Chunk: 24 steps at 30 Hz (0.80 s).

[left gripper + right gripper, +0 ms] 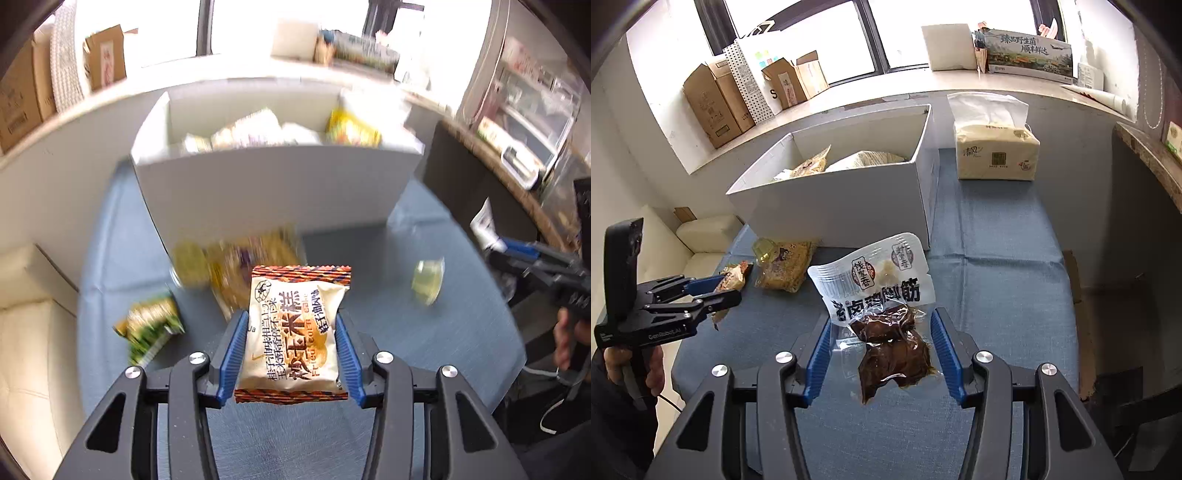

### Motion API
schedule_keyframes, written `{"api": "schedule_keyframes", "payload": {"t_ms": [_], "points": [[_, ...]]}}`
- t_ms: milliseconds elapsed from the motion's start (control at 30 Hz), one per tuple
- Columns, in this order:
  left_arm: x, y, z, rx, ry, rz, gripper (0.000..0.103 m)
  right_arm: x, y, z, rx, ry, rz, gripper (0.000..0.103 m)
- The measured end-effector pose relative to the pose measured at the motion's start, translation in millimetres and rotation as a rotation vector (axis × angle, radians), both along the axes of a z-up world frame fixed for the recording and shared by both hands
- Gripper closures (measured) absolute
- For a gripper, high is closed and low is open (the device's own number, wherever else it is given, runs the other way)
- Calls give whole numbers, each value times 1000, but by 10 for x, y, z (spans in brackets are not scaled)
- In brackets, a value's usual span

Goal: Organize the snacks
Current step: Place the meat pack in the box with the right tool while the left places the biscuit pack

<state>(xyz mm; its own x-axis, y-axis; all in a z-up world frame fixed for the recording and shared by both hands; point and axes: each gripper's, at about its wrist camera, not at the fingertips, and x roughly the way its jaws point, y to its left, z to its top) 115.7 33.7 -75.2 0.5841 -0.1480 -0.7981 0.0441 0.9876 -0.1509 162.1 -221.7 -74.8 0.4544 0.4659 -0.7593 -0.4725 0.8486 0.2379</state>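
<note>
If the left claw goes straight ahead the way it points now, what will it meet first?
Probably the blurred yellow snack packets lying on the blue cloth, then the near wall of the white box. The left claw carries a corn cake packet, so that would touch first. Depth is unclear.

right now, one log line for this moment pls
left tool: shut on corn cake pack | right tool: shut on meat pouch | white box: part filled | both packs held above table

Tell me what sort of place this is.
Probably a lived-in room at home or a small office: cardboard boxes crowd a windowsill, a tissue pack sits on the blue-clothed table, and a cream sofa stands alongside.
</note>
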Motion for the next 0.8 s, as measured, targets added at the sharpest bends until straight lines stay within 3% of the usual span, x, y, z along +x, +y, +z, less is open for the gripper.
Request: {"api": "schedule_keyframes", "payload": {"t_ms": [200,400,567,700,800], "points": [[156,-19,561,27,-123,43,52,152,232,331,24,-82,43,47],[564,98,1013,66,-198,84,52,479,609,706,41,-163,100,46],[1058,263,1165,65,-204,109,52,946,888,816,41,-157,92,46],[1414,284,1155,107,-200,127,52,1266,1018,822,43,-148,69,46],[1633,317,1098,95,-182,131,52,1482,1052,776,39,-125,41,46]]}}
